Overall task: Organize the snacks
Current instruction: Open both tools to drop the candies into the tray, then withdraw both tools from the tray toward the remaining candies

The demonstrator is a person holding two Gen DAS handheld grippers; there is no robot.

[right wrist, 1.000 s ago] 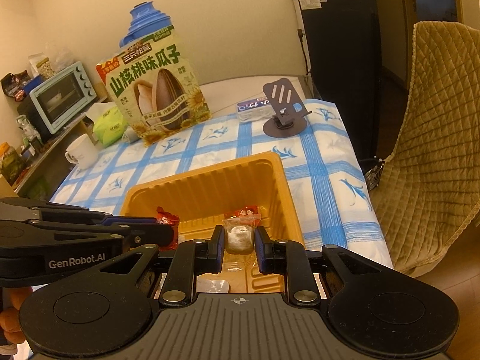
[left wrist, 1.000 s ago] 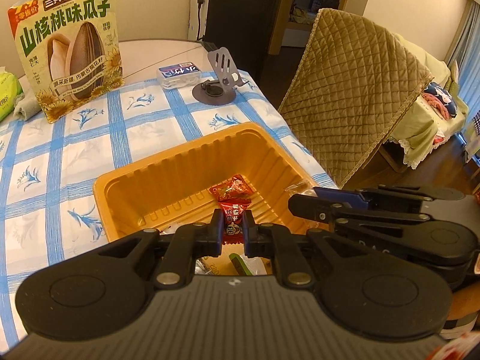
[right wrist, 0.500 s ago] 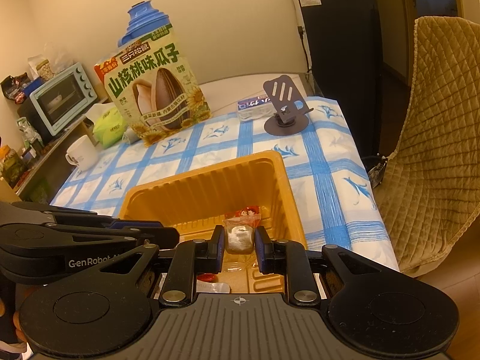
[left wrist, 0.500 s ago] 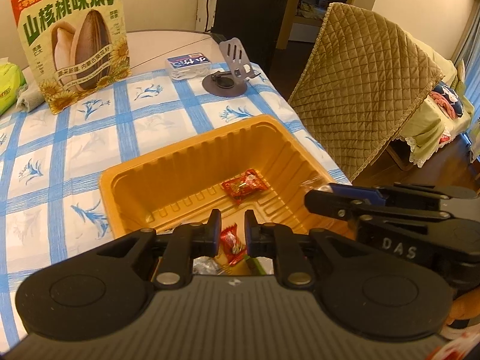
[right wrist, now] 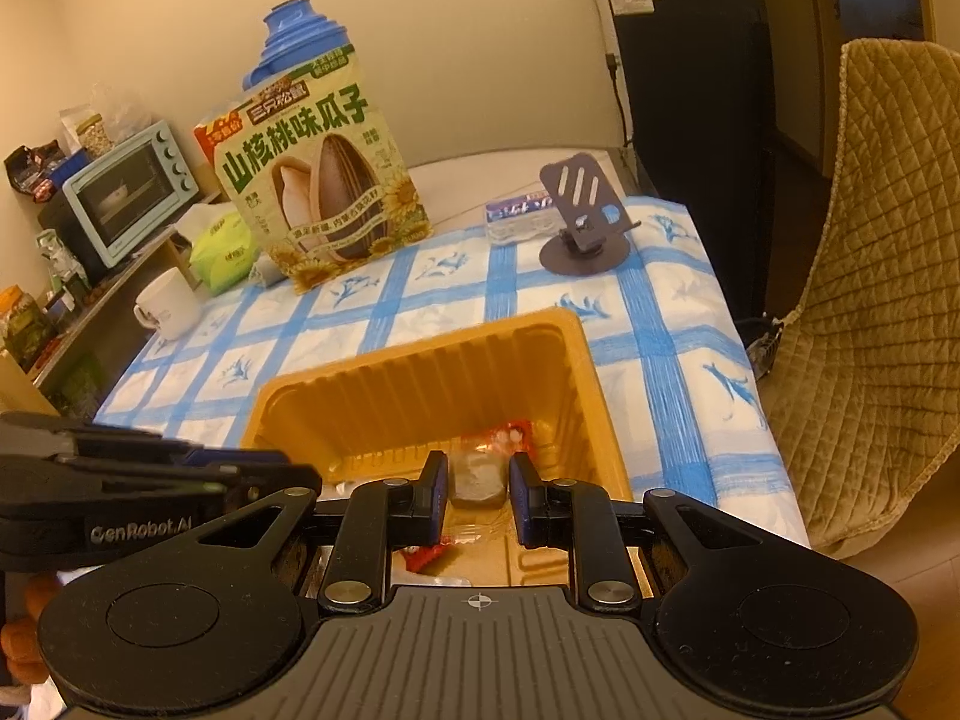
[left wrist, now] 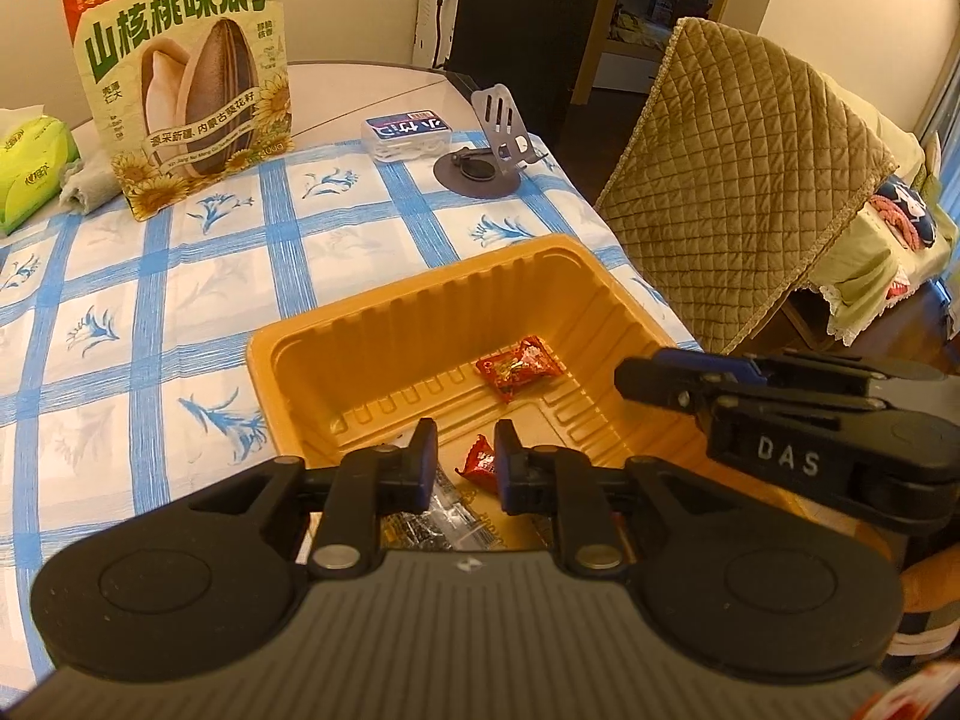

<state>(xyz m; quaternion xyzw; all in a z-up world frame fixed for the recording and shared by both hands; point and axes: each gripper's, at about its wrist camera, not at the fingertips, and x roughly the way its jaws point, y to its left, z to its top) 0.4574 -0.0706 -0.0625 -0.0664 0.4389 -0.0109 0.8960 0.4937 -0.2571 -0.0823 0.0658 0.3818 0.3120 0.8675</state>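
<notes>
Candy-wise, nearest thing first: the left gripper (left wrist: pixel 459 462) has just been opening its jaws, and the small red candy (left wrist: pixel 480 461) sits in the narrow gap between them, looking loose rather than pinched, so I'd say it's being let go over the near end of the orange tray (left wrist: pixel 384 315). Some dark crinkly wrappers (left wrist: pixel 441 519) lie right under that gripper.

The right gripper (right wrist: pixel 478 483) is clamped on a clear-wrapped pale sweet (right wrist: pixel 477 476), also over the near part of the tray. The grip looks square across the middle of the piece, which is where I'd want it.

All of this stuff should be super light. The film wrappers are slick and crinkly, so I'd grab the solid lump in the middle, not the twisted ends, which would probably just slide out. Nothing fragile unless you squash it.

Further in, on the right of the tray floor, lies a bigger red packet (left wrist: pixel 519 367), flat, best taken across its short width.

Far end of the checked tablecloth (left wrist: pixel 150 276): a big sunflower seed bag (left wrist: pixel 180 78) standing upright, and a phone stand (left wrist: pixel 489 144) to its right.
</notes>
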